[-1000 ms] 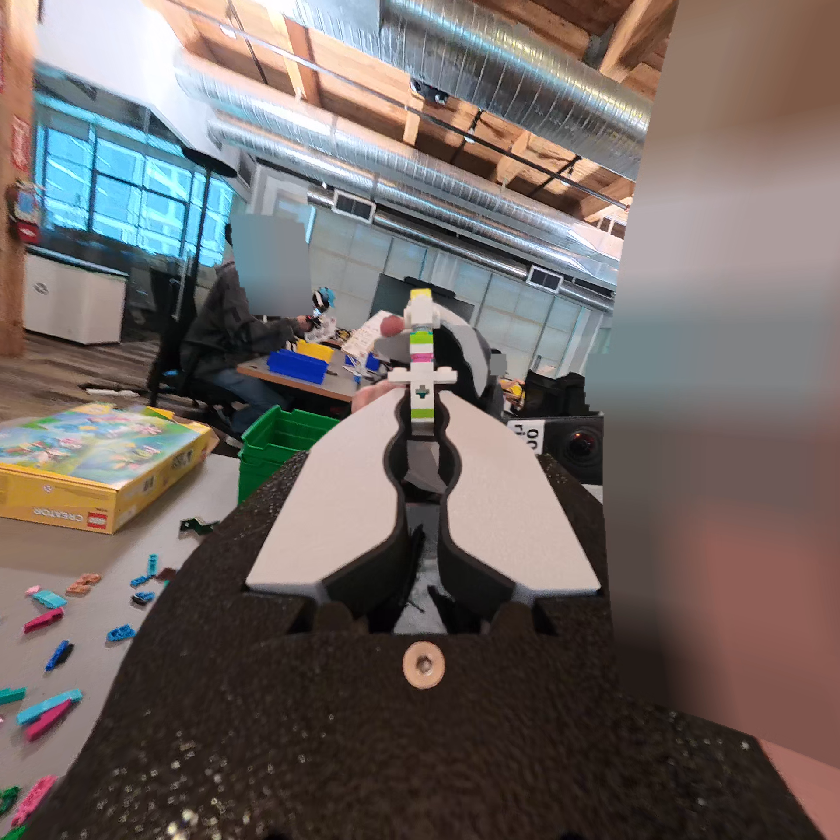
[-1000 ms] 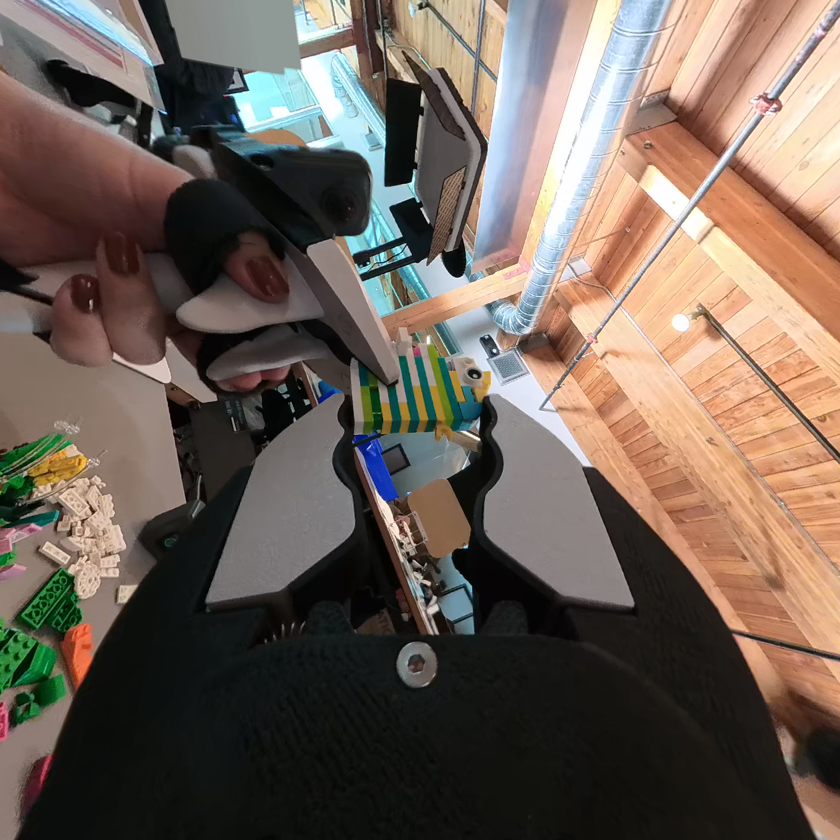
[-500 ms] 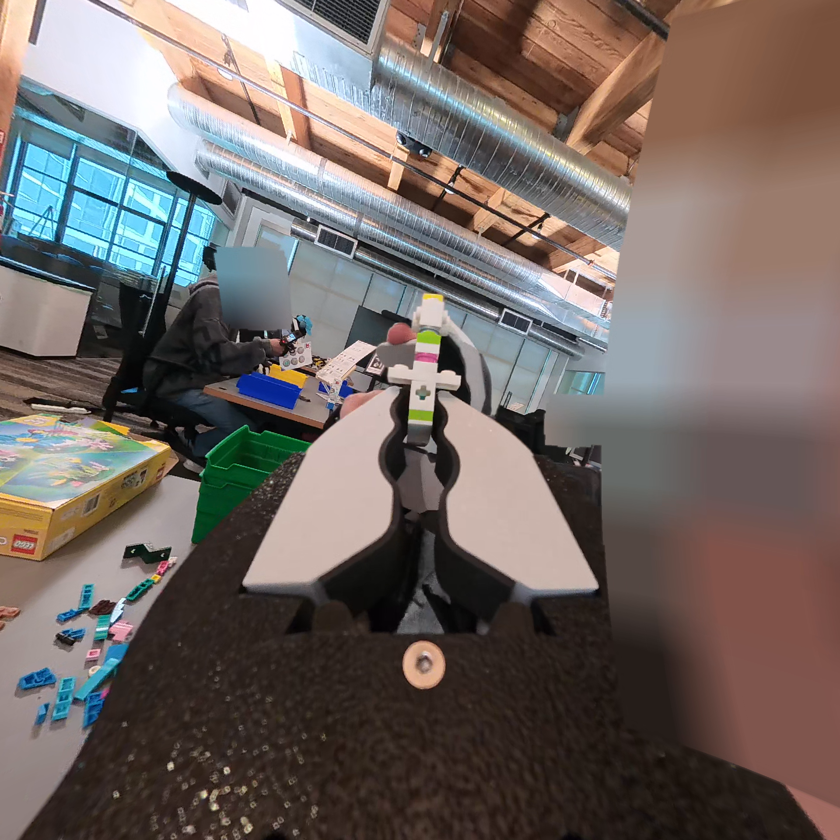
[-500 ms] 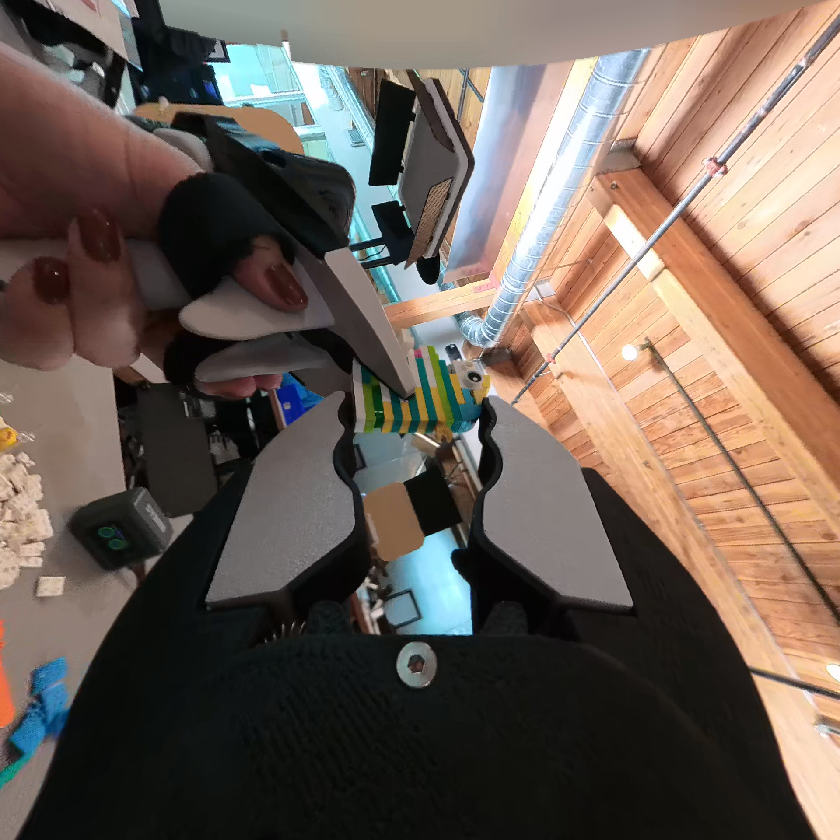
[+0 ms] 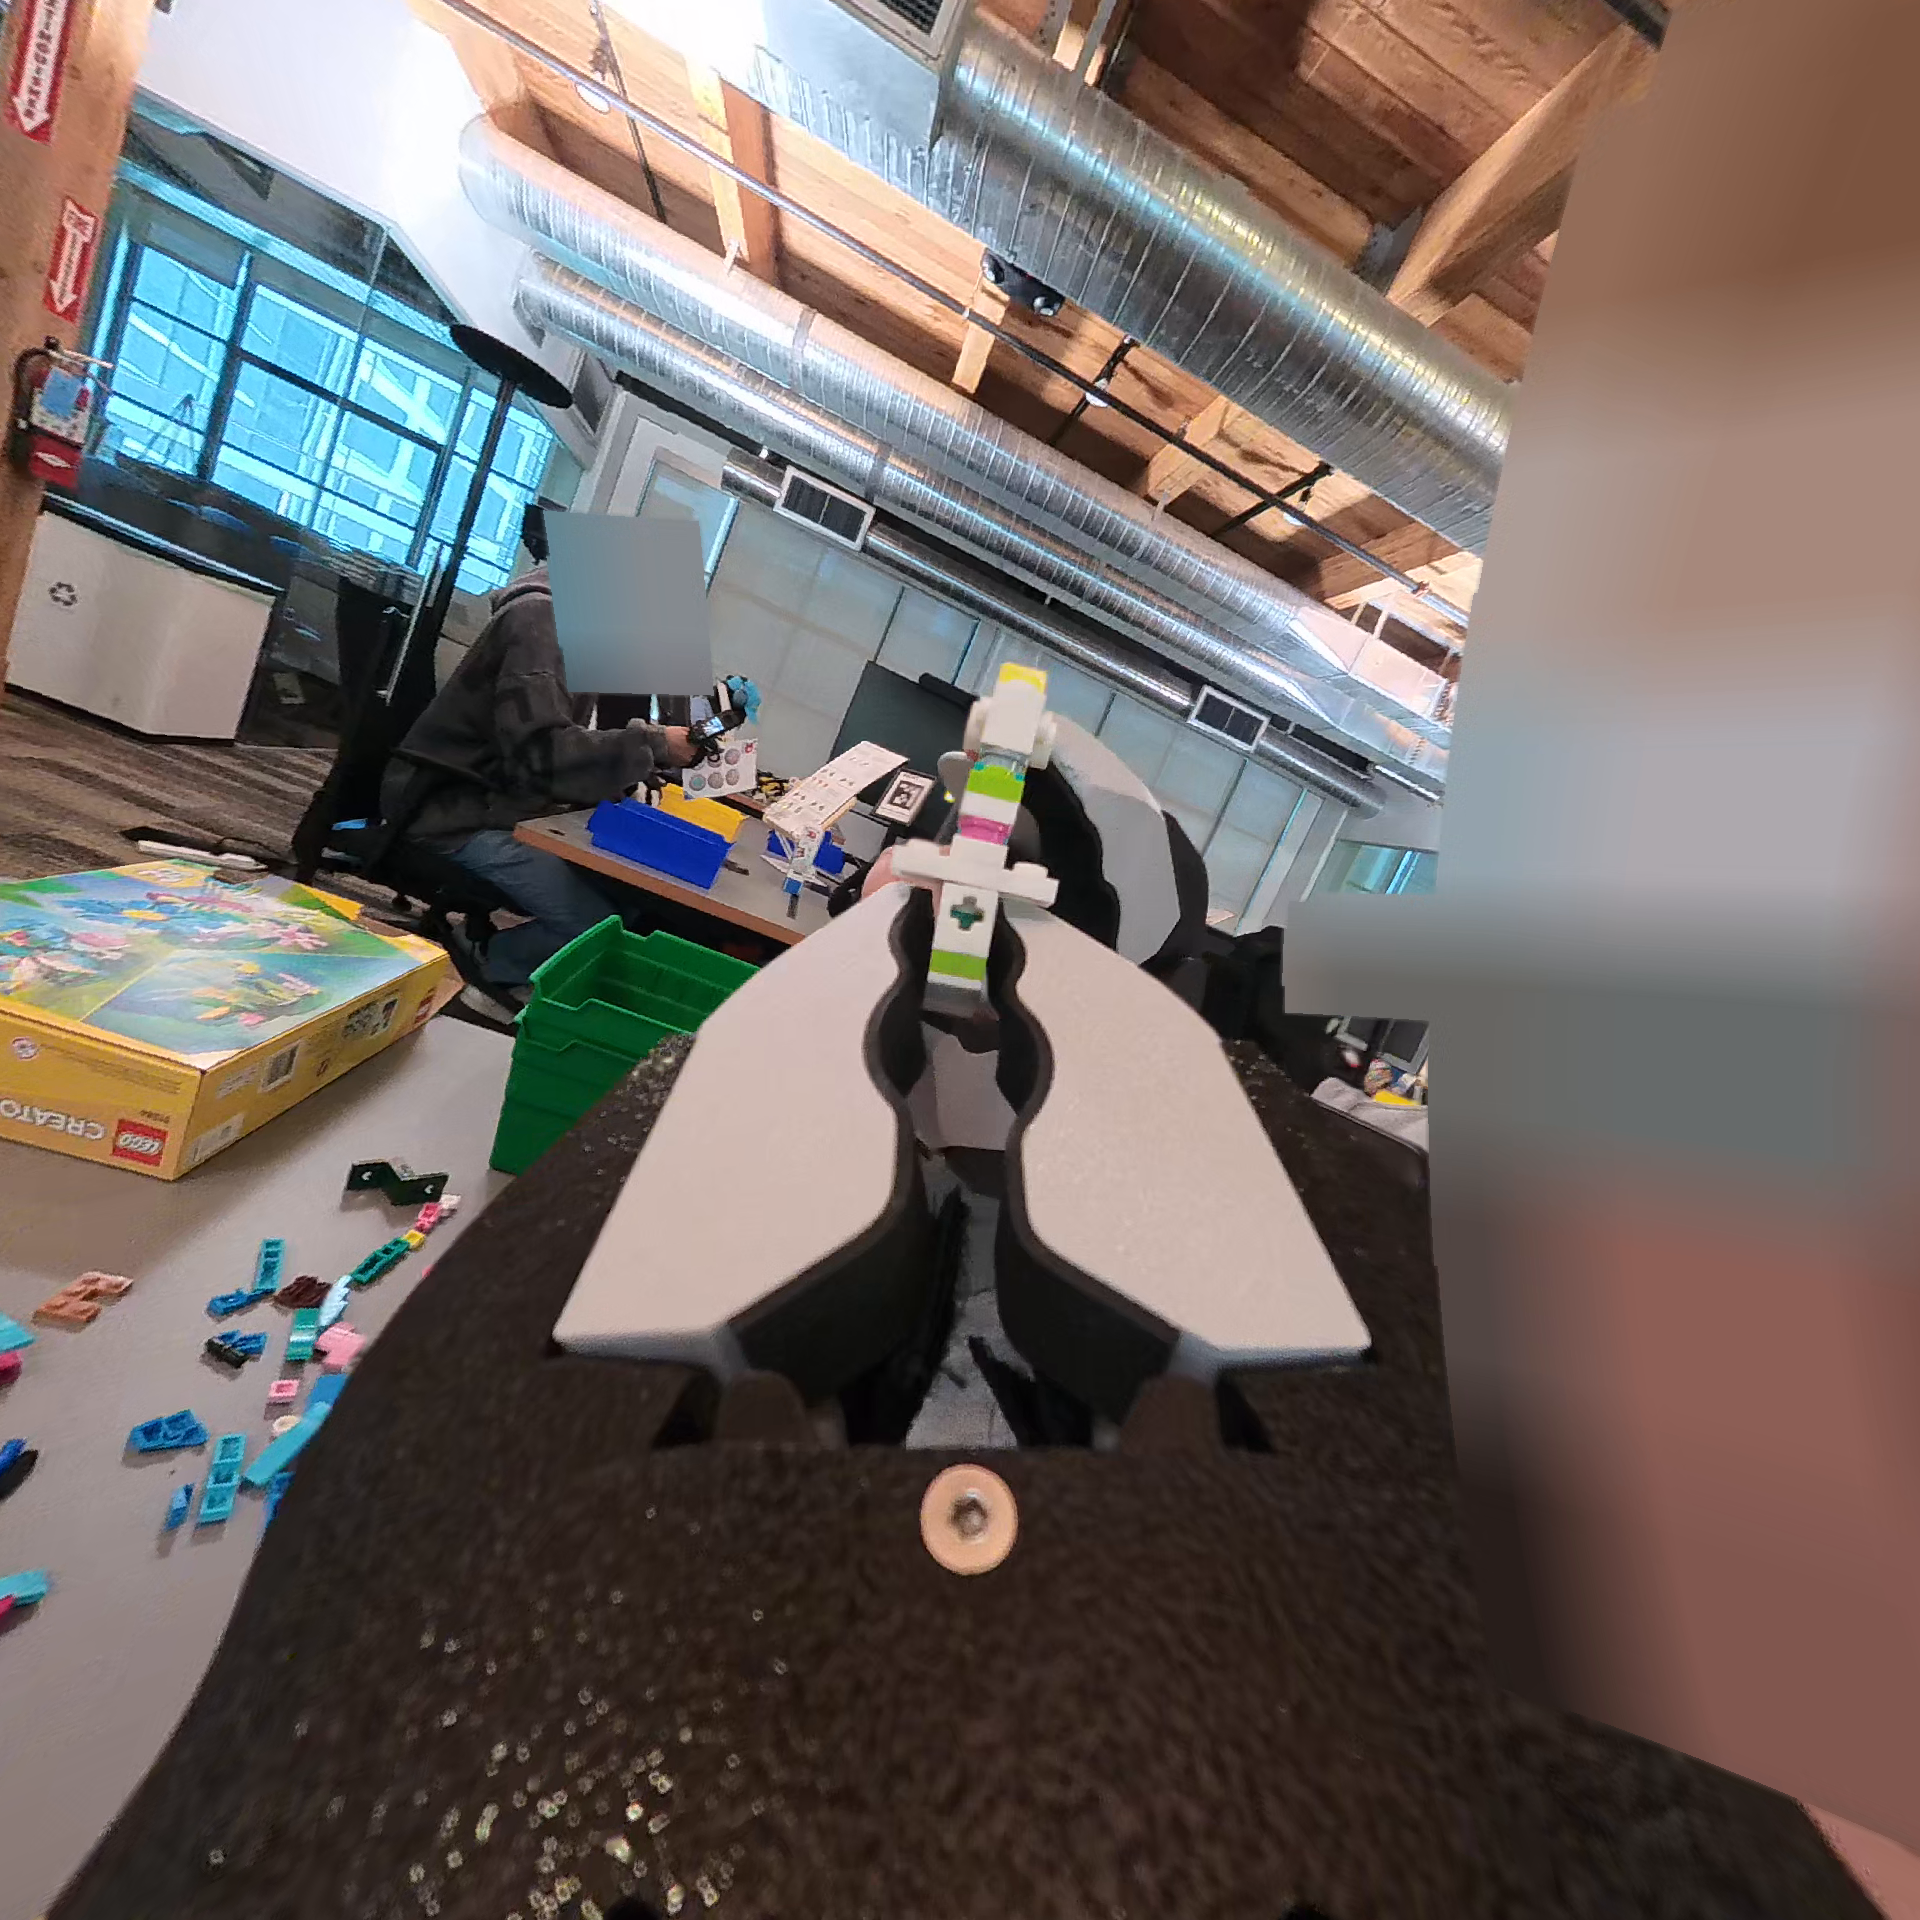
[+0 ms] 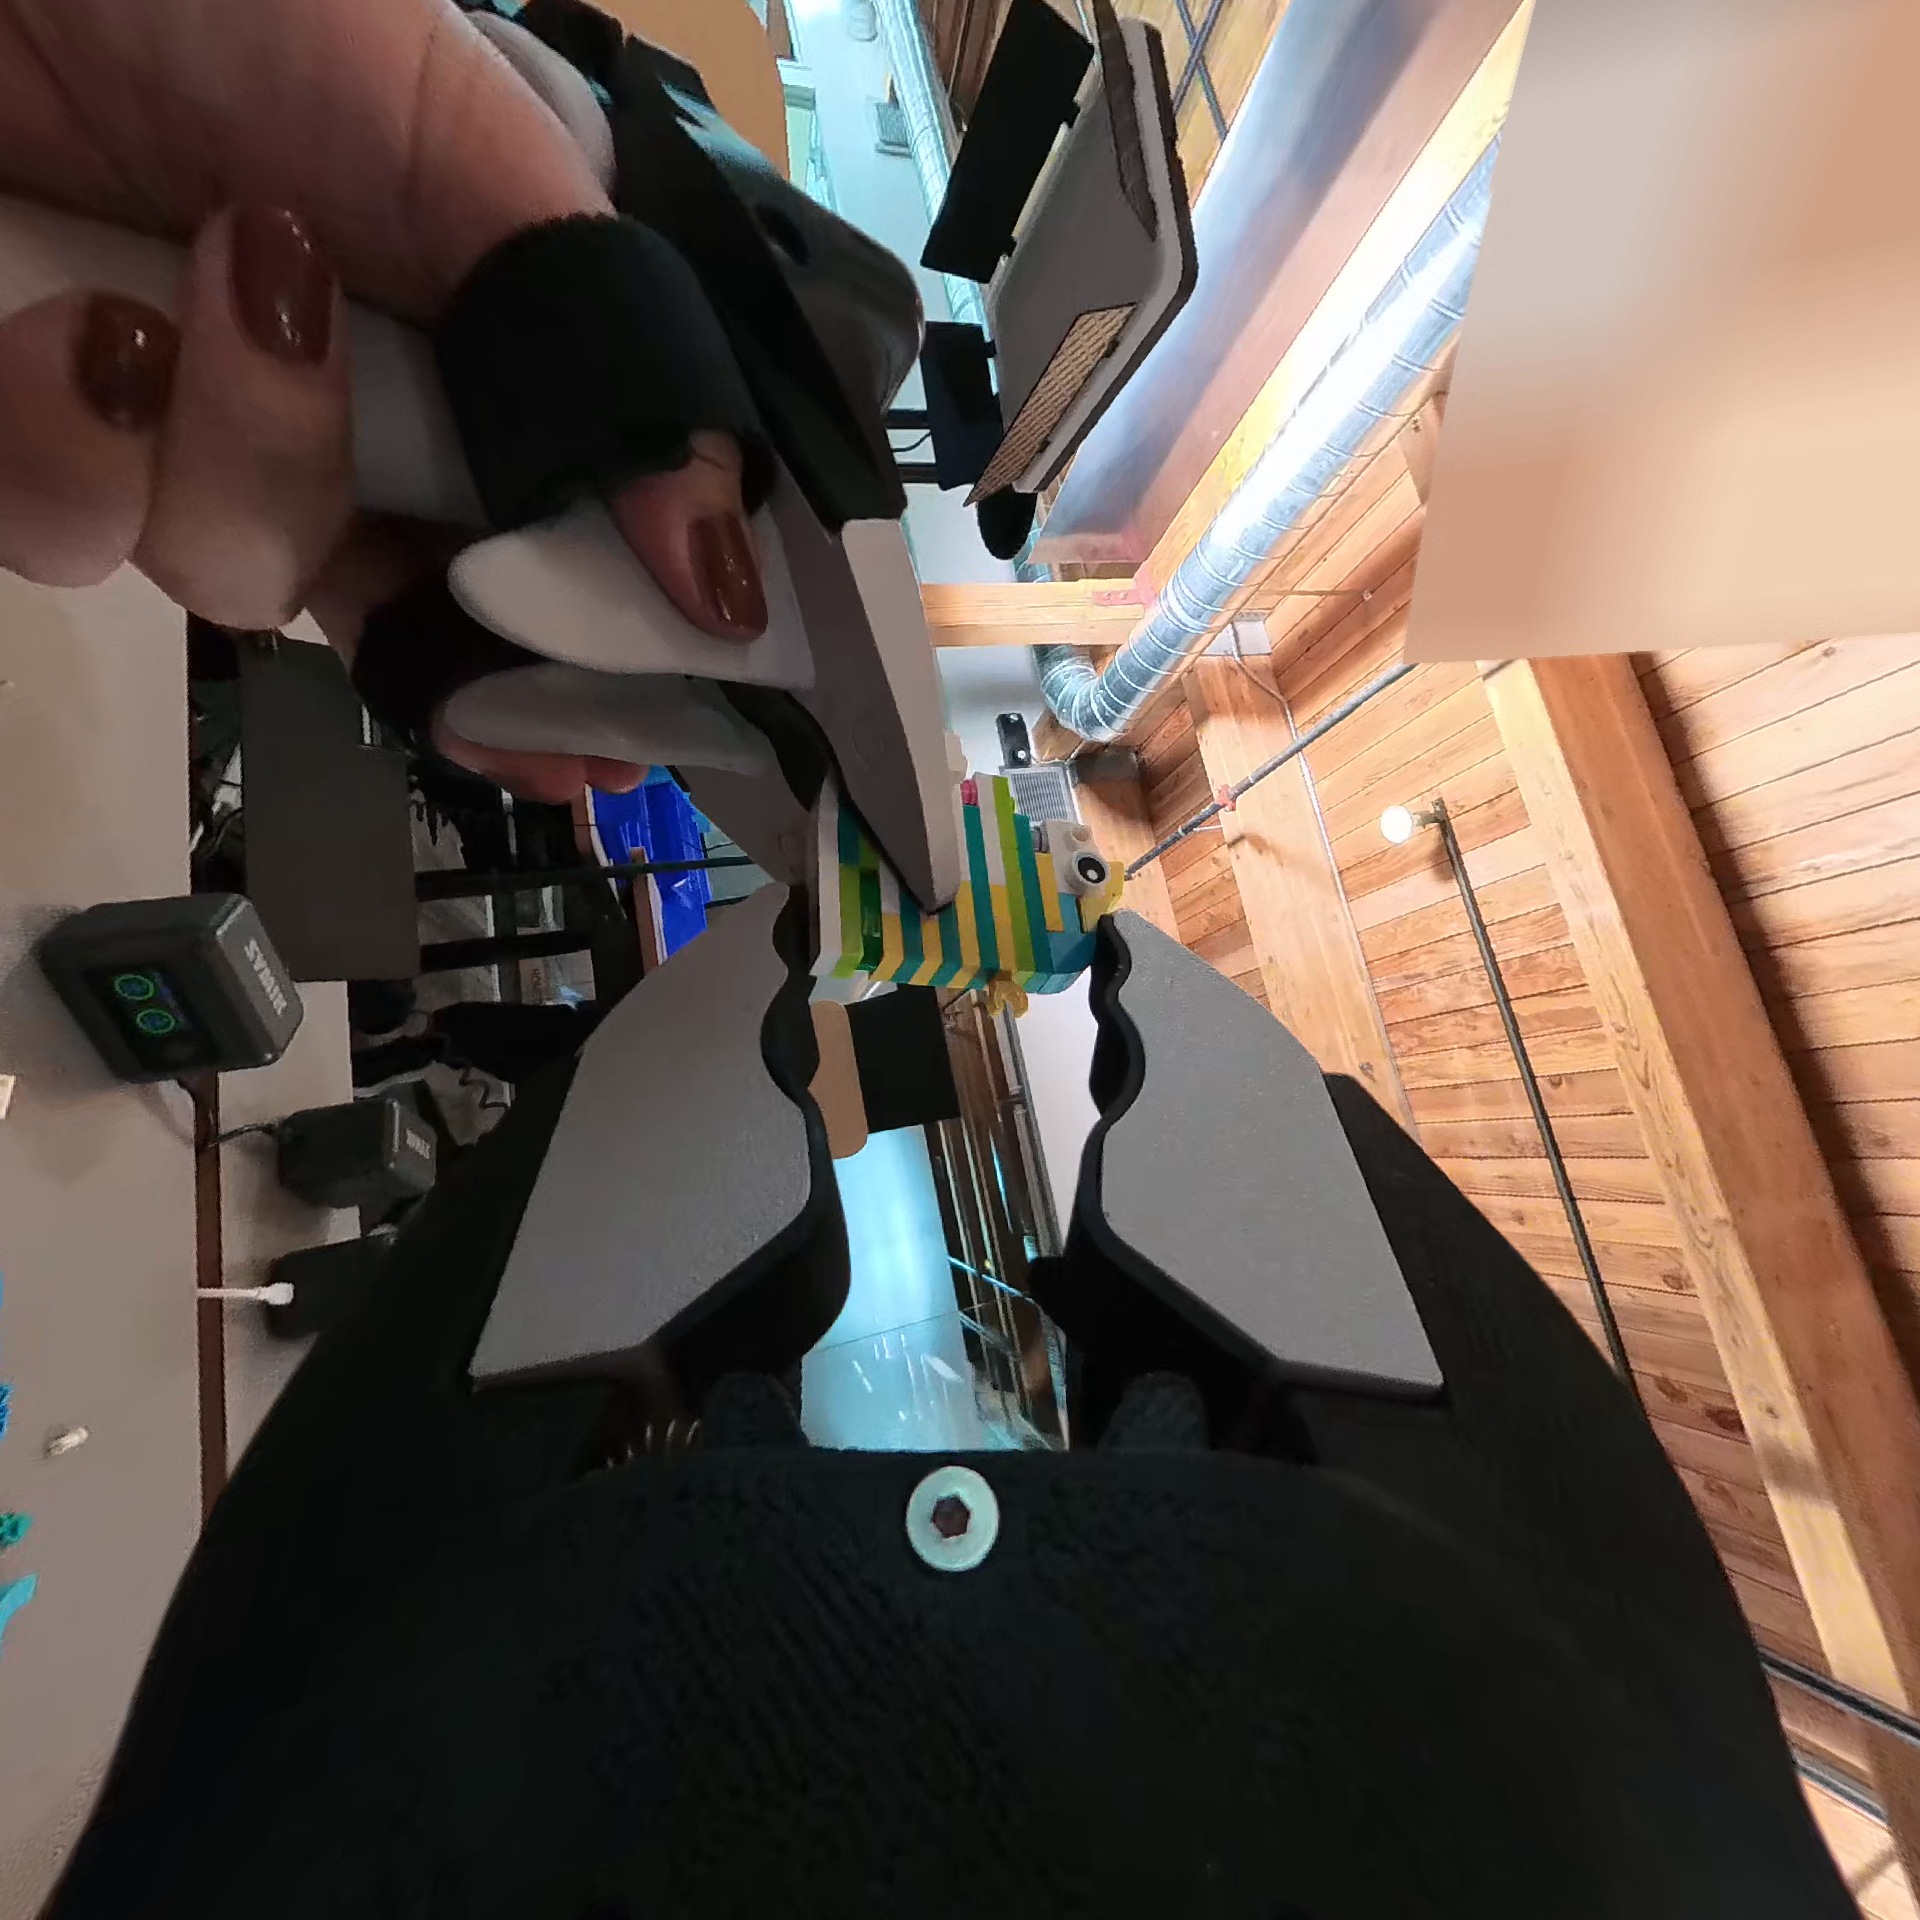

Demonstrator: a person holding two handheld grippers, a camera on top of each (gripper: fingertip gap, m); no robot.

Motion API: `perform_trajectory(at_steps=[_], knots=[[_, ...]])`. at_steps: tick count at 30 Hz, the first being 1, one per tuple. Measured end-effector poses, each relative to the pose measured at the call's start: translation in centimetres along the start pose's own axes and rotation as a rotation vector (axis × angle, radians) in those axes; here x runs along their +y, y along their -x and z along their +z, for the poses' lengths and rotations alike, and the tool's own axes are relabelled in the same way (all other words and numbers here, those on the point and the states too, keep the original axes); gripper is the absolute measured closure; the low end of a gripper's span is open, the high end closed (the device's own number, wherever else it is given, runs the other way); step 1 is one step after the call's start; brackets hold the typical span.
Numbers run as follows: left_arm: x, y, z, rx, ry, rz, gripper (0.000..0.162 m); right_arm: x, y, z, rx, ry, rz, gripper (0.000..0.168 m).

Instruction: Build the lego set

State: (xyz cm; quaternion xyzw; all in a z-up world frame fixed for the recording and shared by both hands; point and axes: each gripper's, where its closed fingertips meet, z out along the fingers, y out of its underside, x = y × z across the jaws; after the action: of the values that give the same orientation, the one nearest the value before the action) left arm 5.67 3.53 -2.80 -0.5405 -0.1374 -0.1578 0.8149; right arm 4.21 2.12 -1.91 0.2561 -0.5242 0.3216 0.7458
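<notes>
While both rigs are raised off the surface (image 5: 125,1247), I see my left tongs (image 5: 961,935) clamped on the striped lego model (image 5: 982,842), which stands edge-on between the tips in the left wrist view, a narrow stack of white, lime, pink and yellow with a white cross plate near the grip. Seen from the right wrist view, the same lego model (image 6: 997,914) lies sideways in mid-air, showing teal, yellow, green and white bands and a small eye piece at its far end. My left tongs (image 6: 883,831) pinch it across the middle there, and the hand (image 6: 260,343) holding that rig fills the upper left, fingers wrapped around the white trigger.

My right tongs (image 6: 951,935) are spread wide, with one tip at each end of the model; whether those tips actually touch it I cannot tell, though they look to be bracketing it rather than squeezing.

Down on the grey surface, loose bricks (image 5: 260,1351) in blue, teal and pink are scattered at the left, near a yellow lego box (image 5: 187,1039) and a stack of green bins (image 5: 592,1029). A small dark device (image 6: 171,987) with green lights sits on the surface in the right wrist view. Farther off, a seated person (image 5: 499,748) works at another table with blue bins (image 5: 665,836).
</notes>
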Motion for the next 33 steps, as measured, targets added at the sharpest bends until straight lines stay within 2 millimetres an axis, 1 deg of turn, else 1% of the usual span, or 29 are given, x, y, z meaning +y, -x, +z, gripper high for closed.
perform_trajectory(at_steps=[2, 4, 6, 8, 11, 15, 20, 31, 33], knots=[[0.0, 0.0, 0.1, -0.019, 0.005, 0.036, 0.153, 0.0, -0.1, 0.0, 0.006, -0.003, 0.017, 0.118], [-0.2, -0.1, 0.1, -0.051, 0.011, 0.116, 0.152, 0.0, -0.3, 0.1, 0.021, -0.006, 0.039, 0.118], [-0.5, -0.1, 0.1, -0.078, -0.017, 0.175, 0.150, -0.3, -0.4, 0.4, 0.025, -0.010, 0.067, 0.117], [-0.8, -0.5, 0.2, -0.063, -0.051, 0.206, 0.152, -0.7, -0.4, 0.5, 0.029, -0.022, 0.100, 0.117], [-0.6, -0.7, 0.1, -0.010, -0.042, 0.141, 0.153, -0.8, -0.3, 0.4, 0.018, -0.028, 0.096, 0.117], [0.1, -0.5, 0.1, 0.011, 0.003, 0.061, 0.153, -0.7, 0.2, 0.1, -0.017, -0.009, 0.033, 0.119], [0.4, 0.1, 0.0, 0.007, 0.029, 0.008, 0.153, -0.4, 0.9, 0.2, -0.055, 0.036, -0.015, 0.119], [0.7, -0.2, -0.7, 0.091, 0.080, -0.083, 0.153, -1.0, 1.2, 0.2, -0.077, 0.036, -0.035, 0.119], [0.6, -0.3, -0.7, 0.097, 0.083, -0.082, 0.153, -1.1, 1.2, 0.2, -0.077, 0.031, -0.016, 0.119]])
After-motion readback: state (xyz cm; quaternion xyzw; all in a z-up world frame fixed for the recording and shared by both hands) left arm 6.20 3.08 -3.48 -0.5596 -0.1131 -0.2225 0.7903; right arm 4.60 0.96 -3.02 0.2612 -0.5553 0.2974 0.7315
